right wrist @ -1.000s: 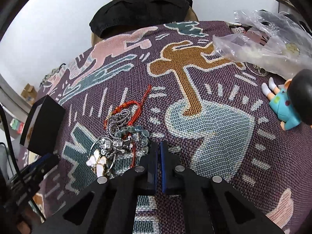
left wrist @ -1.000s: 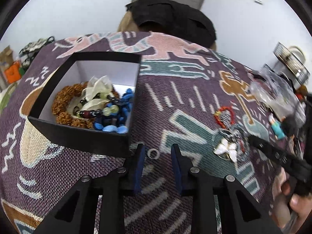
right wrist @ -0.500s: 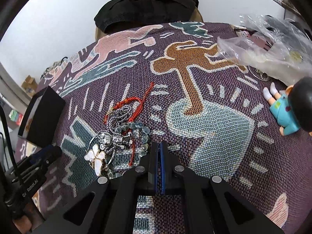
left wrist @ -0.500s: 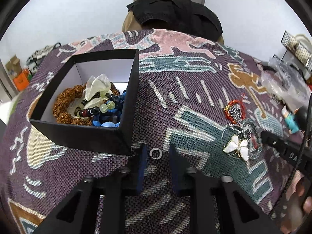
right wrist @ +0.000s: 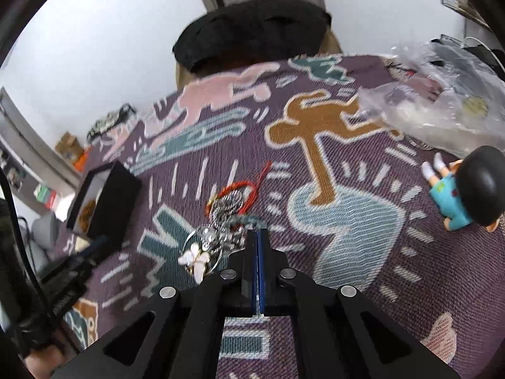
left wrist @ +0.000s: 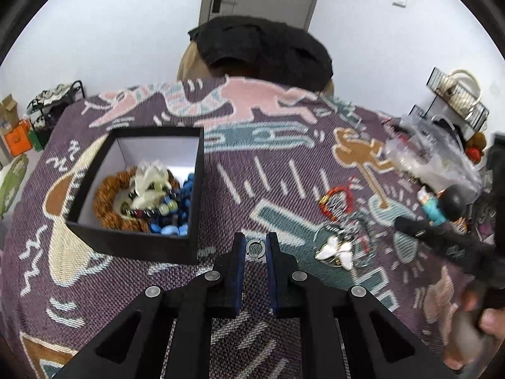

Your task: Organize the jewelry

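Left tool (left wrist: 255, 248) pinches the small silver ring (left wrist: 254, 249) at five o'clock of the black box (left wrist: 132, 246), right tool (right wrist: 257, 237) clamped empty beside the jewelry pile (right wrist: 221, 233).

The cloth (left wrist: 284, 170) on the table is woven and rough, with thick threads. The box (left wrist: 132, 246) is matt black card outside and smooth white inside. The ring (left wrist: 254, 249) is shiny metal. The butterfly (right wrist: 195, 260) looks glossy and white with a gold edge. The bag (right wrist: 442, 113) is thin, clear, crinkly plastic. The doll (right wrist: 464, 195) is smooth plastic with shiny black hair. The beads (left wrist: 172, 229) in the box look smooth and glossy.
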A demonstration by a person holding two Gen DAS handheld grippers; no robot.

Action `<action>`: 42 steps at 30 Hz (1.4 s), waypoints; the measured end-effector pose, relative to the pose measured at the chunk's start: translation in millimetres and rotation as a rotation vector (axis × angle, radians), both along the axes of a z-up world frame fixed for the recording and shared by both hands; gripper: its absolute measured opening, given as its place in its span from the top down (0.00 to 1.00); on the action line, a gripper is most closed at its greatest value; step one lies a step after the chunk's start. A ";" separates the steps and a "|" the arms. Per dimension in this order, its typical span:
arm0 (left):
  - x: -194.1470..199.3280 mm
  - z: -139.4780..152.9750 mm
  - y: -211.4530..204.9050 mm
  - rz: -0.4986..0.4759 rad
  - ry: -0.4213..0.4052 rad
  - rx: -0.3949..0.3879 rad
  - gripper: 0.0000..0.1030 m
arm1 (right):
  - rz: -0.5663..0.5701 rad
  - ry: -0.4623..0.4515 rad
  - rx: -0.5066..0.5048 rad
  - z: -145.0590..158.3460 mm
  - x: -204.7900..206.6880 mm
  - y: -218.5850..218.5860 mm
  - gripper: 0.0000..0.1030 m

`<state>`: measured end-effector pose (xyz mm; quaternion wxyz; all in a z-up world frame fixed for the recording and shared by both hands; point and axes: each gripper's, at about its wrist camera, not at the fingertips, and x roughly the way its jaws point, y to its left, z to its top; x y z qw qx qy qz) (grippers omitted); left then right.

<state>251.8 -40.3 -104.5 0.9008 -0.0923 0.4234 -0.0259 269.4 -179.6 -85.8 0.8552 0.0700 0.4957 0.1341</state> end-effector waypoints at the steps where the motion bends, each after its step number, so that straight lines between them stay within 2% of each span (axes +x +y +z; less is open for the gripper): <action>1: -2.0 5.2 1.2 -0.003 -0.010 -0.004 0.87 | -0.001 0.017 -0.015 -5.2 2.7 2.5 0.96; 3: -4.8 12.3 3.8 -0.006 -0.027 -0.008 0.87 | -0.013 0.028 -0.014 -13.0 5.0 2.1 0.79; 4: -6.2 15.9 5.9 -0.006 -0.036 -0.012 0.87 | -0.018 0.030 -0.016 -16.0 6.1 1.9 0.77; 12: -8.7 34.3 32.7 0.018 -0.078 -0.037 0.87 | -0.011 0.058 -0.086 -31.0 14.6 12.2 0.77; 14: -8.6 36.6 40.1 0.027 -0.085 -0.044 0.87 | 0.002 0.037 -0.128 -32.2 15.7 18.2 0.77; 15: -8.0 37.4 43.6 0.031 -0.088 -0.047 0.87 | 0.005 0.030 -0.149 -32.9 16.4 21.3 0.79; 17: -8.5 38.1 49.2 0.037 -0.090 -0.052 0.87 | 0.007 0.033 -0.155 -32.4 18.3 21.9 0.90; 19: -8.6 38.6 55.0 0.043 -0.093 -0.054 0.87 | 0.002 0.028 -0.139 -29.7 18.5 18.8 0.91; 24: -4.0 39.2 71.2 0.067 -0.097 -0.050 0.87 | -0.012 -0.039 -0.102 -2.1 9.8 14.4 0.91; 32: 4.7 31.8 89.2 0.080 -0.090 -0.056 0.87 | 0.030 -0.166 -0.113 59.8 -3.6 33.5 0.91; 36: 8.8 25.5 99.9 0.099 -0.084 -0.080 0.87 | 0.048 -0.216 -0.110 87.0 -6.8 42.1 0.91; 39: 15.8 17.3 108.9 0.100 -0.042 -0.118 0.86 | 0.064 -0.239 -0.105 101.3 -9.3 51.4 0.91; 40: 17.2 15.0 110.8 0.096 -0.030 -0.139 0.81 | 0.071 -0.246 -0.102 105.8 -9.9 55.2 0.91; 41: 18.4 11.7 114.0 0.093 -0.014 -0.172 0.68 | 0.077 -0.252 -0.099 108.6 -11.0 58.4 0.91; 42: 18.4 9.2 118.2 0.094 -0.008 -0.205 0.60 | 0.086 -0.261 -0.100 113.1 -11.7 64.1 0.91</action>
